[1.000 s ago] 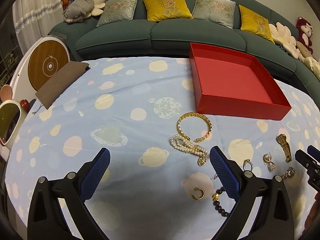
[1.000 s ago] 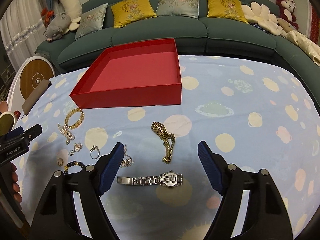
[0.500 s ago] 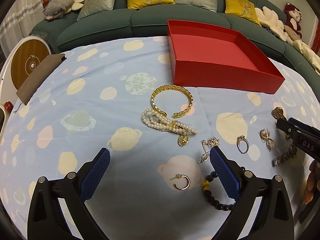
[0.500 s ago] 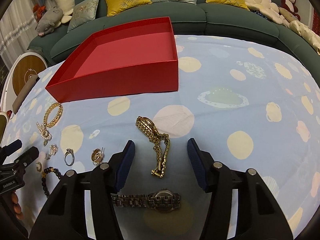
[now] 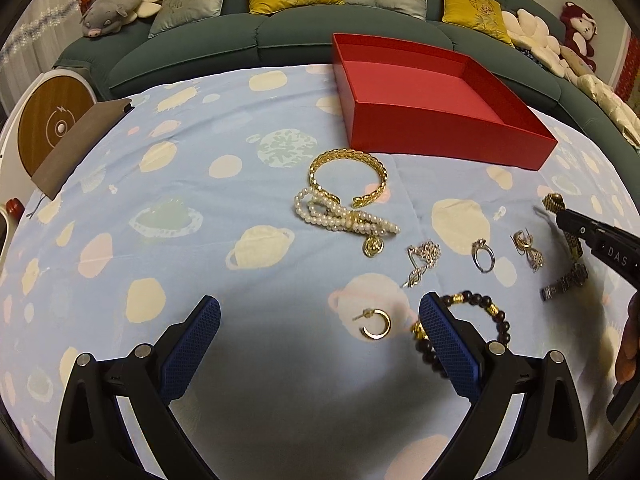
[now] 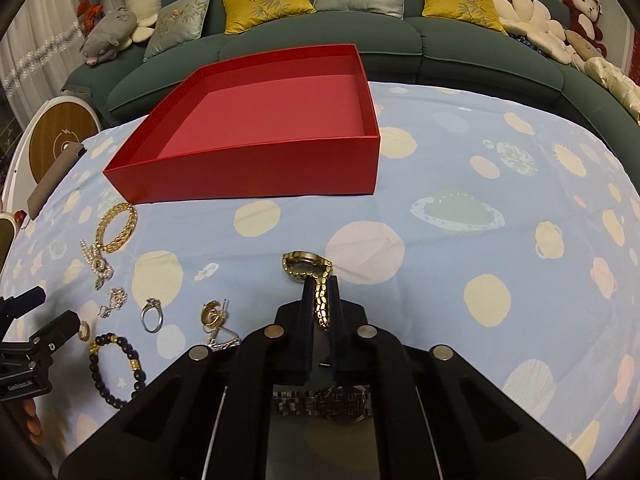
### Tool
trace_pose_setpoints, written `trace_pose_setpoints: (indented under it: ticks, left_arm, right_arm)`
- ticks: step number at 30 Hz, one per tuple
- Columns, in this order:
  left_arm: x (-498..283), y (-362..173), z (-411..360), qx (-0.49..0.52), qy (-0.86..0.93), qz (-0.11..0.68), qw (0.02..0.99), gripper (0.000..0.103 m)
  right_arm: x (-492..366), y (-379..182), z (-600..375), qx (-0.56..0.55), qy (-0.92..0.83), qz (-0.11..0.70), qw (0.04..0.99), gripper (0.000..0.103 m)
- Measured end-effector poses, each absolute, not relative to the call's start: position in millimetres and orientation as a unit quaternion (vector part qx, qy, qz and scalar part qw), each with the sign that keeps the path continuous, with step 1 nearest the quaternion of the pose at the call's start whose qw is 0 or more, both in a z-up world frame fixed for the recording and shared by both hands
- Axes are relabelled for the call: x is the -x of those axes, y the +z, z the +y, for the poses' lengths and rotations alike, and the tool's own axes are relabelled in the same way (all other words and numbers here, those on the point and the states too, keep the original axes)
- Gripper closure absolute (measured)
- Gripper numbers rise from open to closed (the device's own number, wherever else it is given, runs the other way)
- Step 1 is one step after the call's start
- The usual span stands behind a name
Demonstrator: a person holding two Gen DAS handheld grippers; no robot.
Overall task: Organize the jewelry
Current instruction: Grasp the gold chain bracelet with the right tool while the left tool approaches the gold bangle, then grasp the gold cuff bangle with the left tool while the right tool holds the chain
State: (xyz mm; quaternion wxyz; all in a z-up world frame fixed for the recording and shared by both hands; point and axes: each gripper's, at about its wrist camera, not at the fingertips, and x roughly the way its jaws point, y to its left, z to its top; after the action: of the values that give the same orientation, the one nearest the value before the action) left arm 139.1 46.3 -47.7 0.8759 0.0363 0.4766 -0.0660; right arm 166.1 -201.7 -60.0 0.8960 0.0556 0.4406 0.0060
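Note:
An empty red box [image 6: 256,168] sits at the back of the blue spotted tablecloth; it also shows in the left wrist view [image 5: 436,136]. My right gripper [image 6: 320,286] is shut on the band of a gold watch [image 6: 308,266] that lies on the cloth. My left gripper [image 5: 318,312] is open and empty above the cloth, with a gold hoop earring [image 5: 376,324] and a dark bead bracelet [image 5: 480,308] by its right finger. A gold cuff bangle [image 5: 348,176], a pearl strand [image 5: 340,218], a ring [image 5: 482,256] and earrings [image 5: 528,246] lie further out.
A silver watch [image 6: 324,400] lies under my right gripper. A green sofa [image 6: 360,52] with cushions curves behind the table. A brown pouch [image 5: 80,144] lies at the cloth's left edge, beside a round wooden-faced device [image 5: 52,128].
My right gripper has moved forward and closed on the gold watch's band. My left gripper has moved forward, still open.

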Motion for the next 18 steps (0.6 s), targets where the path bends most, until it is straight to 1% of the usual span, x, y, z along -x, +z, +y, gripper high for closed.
trace_pose_setpoints:
  ticks: [6,18]
  left_arm:
    - [-124.5,-55.4,52.5,-0.052,-0.061,0.472,0.878,0.006]
    - [-134.7,-50.2,35.9,-0.047,-0.054,0.454,0.888,0.008]
  right_arm:
    - [-137.0,-41.6,-189.3,-0.042,0.031,0.422,0.905,0.098]
    - [-113.1,-35.0,-190.8,-0.052,0.040,0.418,0.906,0.098]
